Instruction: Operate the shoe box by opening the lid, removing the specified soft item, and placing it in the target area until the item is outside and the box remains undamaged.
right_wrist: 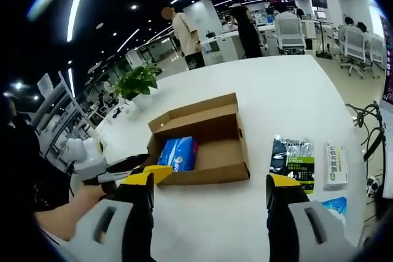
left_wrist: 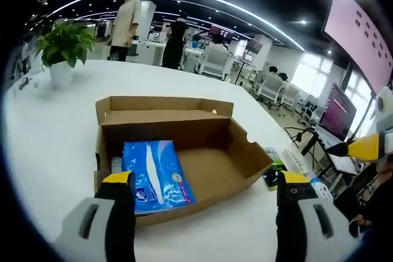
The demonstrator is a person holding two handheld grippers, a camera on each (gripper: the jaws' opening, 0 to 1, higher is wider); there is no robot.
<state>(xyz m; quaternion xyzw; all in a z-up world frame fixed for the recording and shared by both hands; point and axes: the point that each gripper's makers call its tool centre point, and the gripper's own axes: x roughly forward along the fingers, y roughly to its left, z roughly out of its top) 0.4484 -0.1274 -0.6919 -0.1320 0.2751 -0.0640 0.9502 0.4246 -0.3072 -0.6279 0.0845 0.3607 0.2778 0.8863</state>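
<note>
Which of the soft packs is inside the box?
The blue pack, lying flat in the open shoe box. The black-green pack and white-green pack lie on the table.

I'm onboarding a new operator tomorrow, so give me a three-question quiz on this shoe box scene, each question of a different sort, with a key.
1. True or false: the shoe box lid is already folded open.
2. Multiple choice: the blue soft pack lies A) on the table beside the box, B) inside the box, C) between the right claw's jaws.
3. Fill in: in the right gripper view, the dark and green packet and the white packet lie on the white ____, outside the box.

Key
1. True; the flap stands back and the inside shows.
2. B; it lies in the box at the end nearer the left claw, whose jaws are apart with nothing between them.
3. table
</note>
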